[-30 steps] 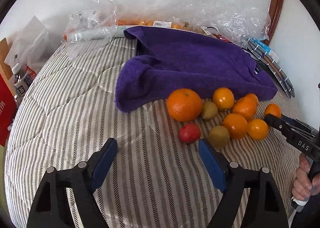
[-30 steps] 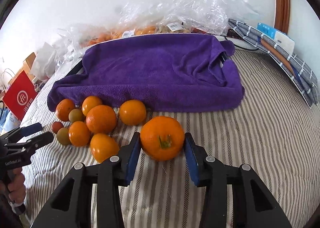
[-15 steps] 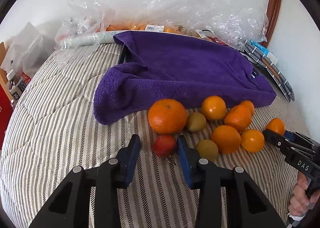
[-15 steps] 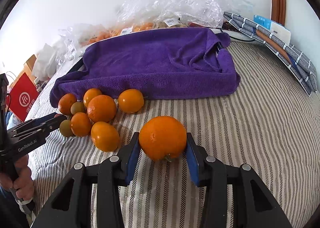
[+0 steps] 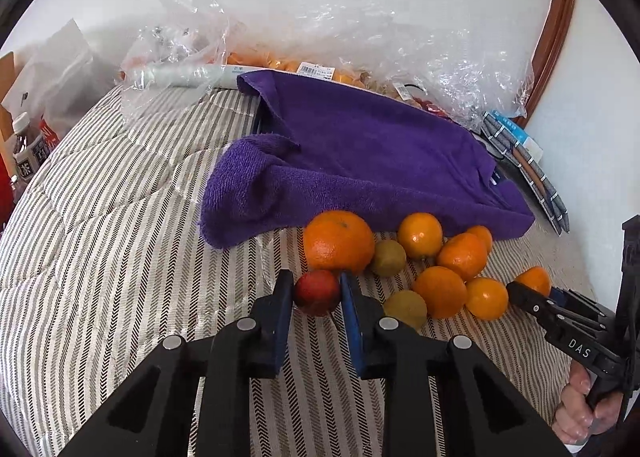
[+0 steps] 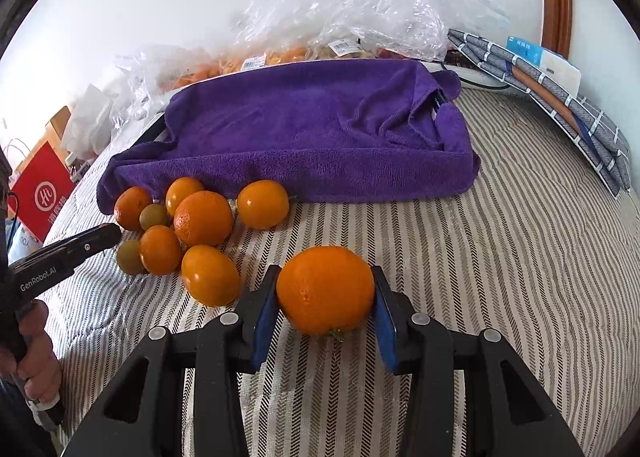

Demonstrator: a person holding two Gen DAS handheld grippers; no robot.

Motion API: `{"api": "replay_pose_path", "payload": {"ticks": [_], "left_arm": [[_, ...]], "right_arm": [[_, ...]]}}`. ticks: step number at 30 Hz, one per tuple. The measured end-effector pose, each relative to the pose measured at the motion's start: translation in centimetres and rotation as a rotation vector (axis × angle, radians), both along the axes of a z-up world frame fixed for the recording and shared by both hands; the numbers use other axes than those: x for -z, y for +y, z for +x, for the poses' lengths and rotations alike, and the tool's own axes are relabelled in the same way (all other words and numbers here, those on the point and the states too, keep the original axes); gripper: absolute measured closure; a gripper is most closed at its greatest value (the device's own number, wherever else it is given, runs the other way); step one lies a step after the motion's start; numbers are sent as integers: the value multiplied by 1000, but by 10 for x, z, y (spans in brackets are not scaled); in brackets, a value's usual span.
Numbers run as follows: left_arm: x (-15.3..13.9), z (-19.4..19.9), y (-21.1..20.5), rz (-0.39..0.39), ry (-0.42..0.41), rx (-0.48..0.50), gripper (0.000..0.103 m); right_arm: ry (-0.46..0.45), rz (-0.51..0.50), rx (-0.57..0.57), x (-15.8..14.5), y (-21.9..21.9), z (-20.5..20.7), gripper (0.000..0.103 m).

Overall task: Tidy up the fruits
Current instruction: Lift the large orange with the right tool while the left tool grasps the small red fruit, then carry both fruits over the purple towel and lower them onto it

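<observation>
Gripping fruit with both claws on the striped bed.
Left claw (image 5: 316, 293) clamps red fruit (image 5: 317, 292); right claw (image 6: 325, 297) clamps orange (image 6: 325, 289).

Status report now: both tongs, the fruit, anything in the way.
Left tongs shut on red fruit. Right tongs shut on orange, clear of pile. Big orange touching behind red fruit.

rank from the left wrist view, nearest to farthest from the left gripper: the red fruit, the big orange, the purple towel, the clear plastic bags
1. red fruit, between the left gripper fingers
2. big orange, just behind it
3. purple towel, farther back, mid-bed
4. clear plastic bags, along the back wall
</observation>
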State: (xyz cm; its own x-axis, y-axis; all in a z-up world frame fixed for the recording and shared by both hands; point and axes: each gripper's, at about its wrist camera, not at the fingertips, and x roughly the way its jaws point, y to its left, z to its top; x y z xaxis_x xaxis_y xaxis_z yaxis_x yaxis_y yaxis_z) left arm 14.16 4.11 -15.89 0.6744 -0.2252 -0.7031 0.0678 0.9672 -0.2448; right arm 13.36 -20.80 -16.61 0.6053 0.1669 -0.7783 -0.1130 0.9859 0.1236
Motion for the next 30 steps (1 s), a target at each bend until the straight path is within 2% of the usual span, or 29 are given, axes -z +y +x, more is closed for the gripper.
{"api": "replay_pose_path", "payload": {"ticks": [6,13,20,30], "left_arm": [[-1,-4,6,-27,14,-28,80],[-14,-8,8,-17,16,-33,80],[-43,-1,5,2,-17,-25,80],[-87,41,-10,42,-84,-29,80]], "right_arm": [[3,-6,29,-2,-3,-8,60],[-20,-1,48,-16,-6,-17,60],[-71,-11,49,-45,-4,-16,60],[-136,-9,62,-78,-6,18,60]]}}
